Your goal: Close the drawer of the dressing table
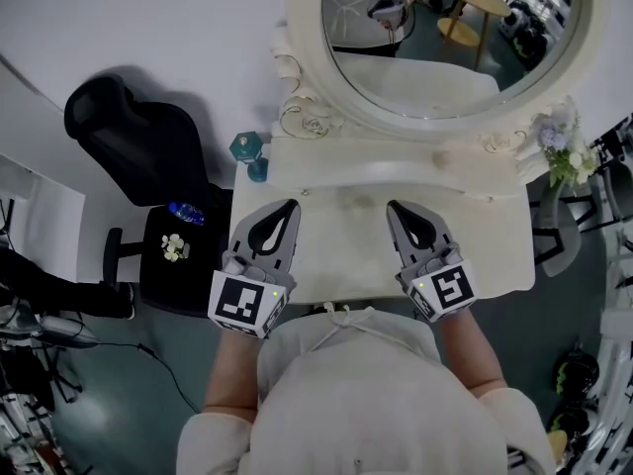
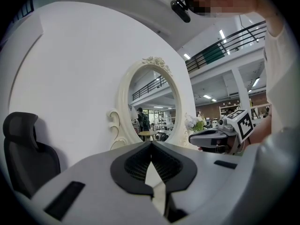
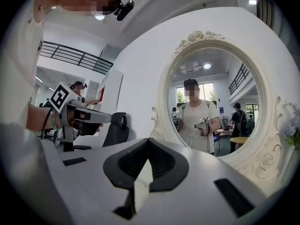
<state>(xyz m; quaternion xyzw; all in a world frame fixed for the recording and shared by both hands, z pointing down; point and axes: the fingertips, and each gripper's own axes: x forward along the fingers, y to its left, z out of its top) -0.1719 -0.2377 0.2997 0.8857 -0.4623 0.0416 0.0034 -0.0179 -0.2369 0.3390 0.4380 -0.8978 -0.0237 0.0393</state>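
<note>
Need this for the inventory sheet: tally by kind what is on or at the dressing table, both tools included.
Tools: 2, left tool, right tool
Mirror: 1
Teal glass item: 1
Flower bunch: 1
Total: 5

From where I stand, the bench [image 1: 495, 236] top is smooth cream paint with a soft sheen. So is the carved frame [image 1: 305, 38] at twelve o'clock, around glossy glass [image 1: 435, 82]. The left hand-held gripper [image 1: 289, 206] and right hand-held gripper [image 1: 394, 206] are matt grey plastic with black ribbed pads [image 2: 136, 165]. The chair [image 1: 148, 146] at nine o'clock looks like matt black cloth.
</note>
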